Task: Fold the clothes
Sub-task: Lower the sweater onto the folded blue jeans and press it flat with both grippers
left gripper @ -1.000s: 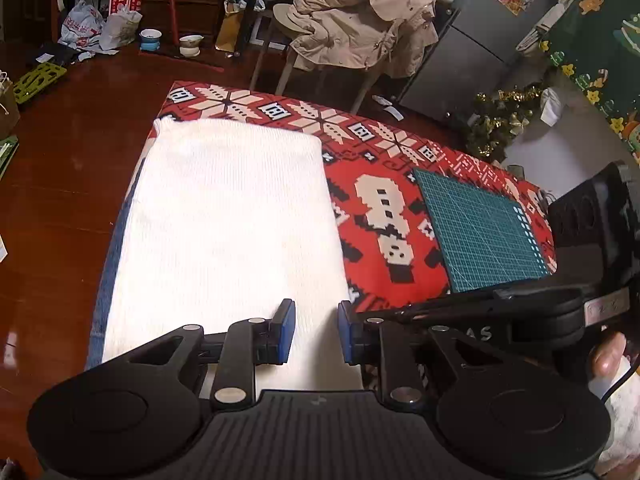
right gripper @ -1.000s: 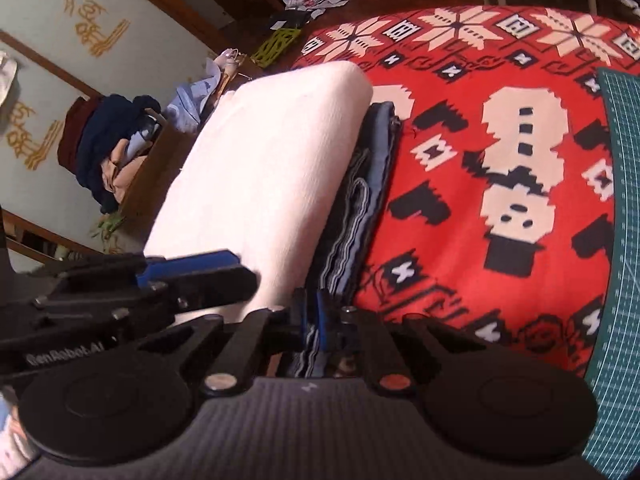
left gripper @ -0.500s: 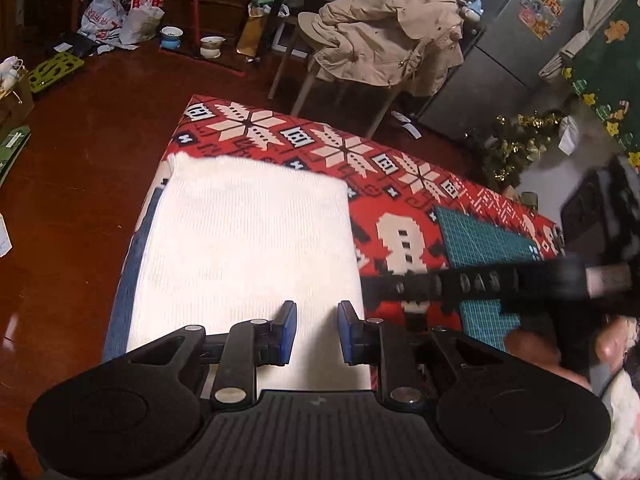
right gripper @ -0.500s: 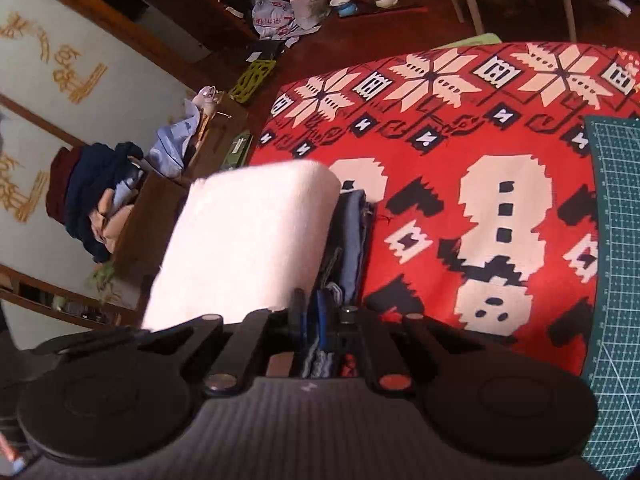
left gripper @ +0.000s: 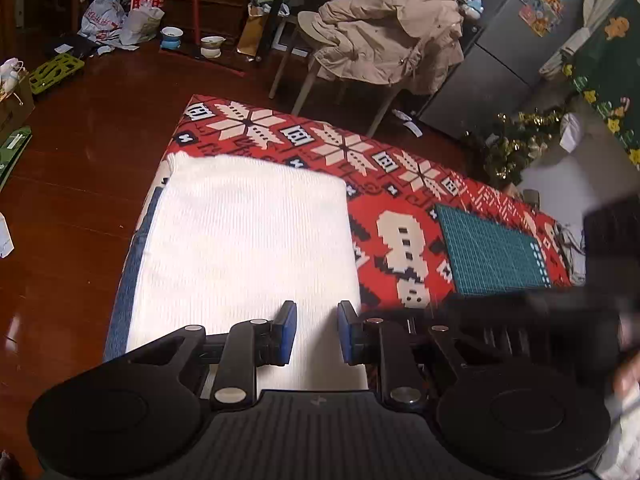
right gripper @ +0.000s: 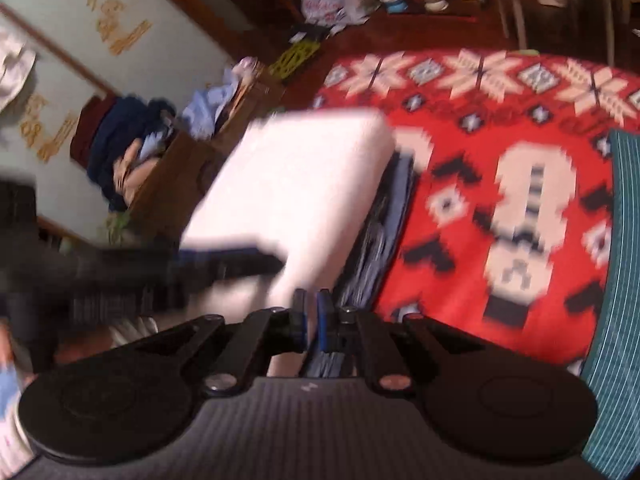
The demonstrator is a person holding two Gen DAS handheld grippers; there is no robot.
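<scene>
A red patterned cloth [left gripper: 404, 184] with snowflakes and a snowman covers the worktop, and a green cutting mat [left gripper: 486, 250] lies on its right part. Behind it a beige coat [left gripper: 384, 36] hangs over a chair, beside a grey fridge [left gripper: 516, 40]. On the wooden floor [left gripper: 80, 152] stand two small bowls [left gripper: 172, 36] and plastic bags [left gripper: 102, 18].

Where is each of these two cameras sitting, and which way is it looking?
Left wrist: sits on the left gripper, looks along its open fingers over the folded white garment toward a coat-draped chair.
Right wrist: sits on the right gripper, fingers nearly together, looks across the same pile from its side; a blurred hand shows.
Shared: white garment, blue clothing beneath, red patterned cloth, green mat.
</scene>
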